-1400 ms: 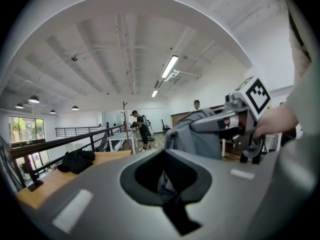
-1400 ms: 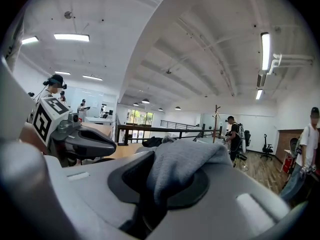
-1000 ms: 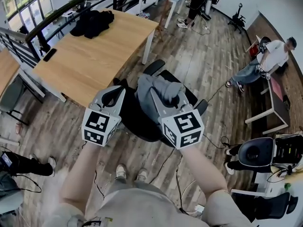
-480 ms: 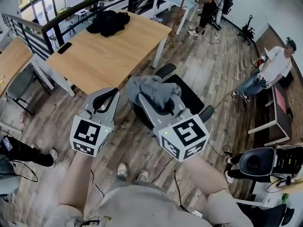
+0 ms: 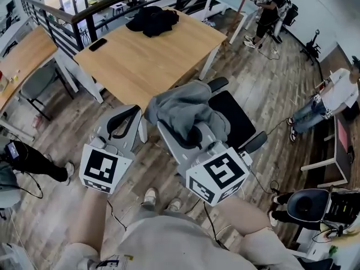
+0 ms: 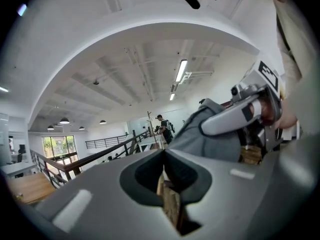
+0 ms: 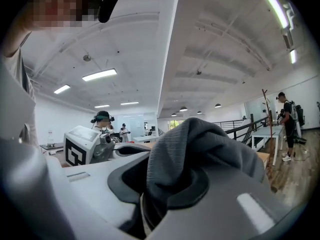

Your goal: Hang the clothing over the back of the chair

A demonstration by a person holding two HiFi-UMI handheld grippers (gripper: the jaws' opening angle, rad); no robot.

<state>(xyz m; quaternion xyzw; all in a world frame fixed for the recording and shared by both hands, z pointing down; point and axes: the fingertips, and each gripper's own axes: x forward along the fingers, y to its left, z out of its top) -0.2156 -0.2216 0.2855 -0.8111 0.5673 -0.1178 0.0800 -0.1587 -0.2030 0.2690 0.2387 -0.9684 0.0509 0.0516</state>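
Garment (image 5: 185, 108), grey, clamped bunched in right claw (image 5: 194, 135), hangs over black chair (image 5: 239, 114), back apparently hidden directly beneath; left claw (image 5: 129, 114) together, empty, just alongside.

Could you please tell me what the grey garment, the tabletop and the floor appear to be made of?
The grey garment looks like a soft knit, perhaps cotton jersey or fleece: it is matte and finely ribbed, and hangs in limp folds. The tabletop is light wood or a wood-look laminate, smooth with an even grain and a low sheen. The floor is wood planks or a vinyl imitation: mixed grey-brown boards, slightly glossy.
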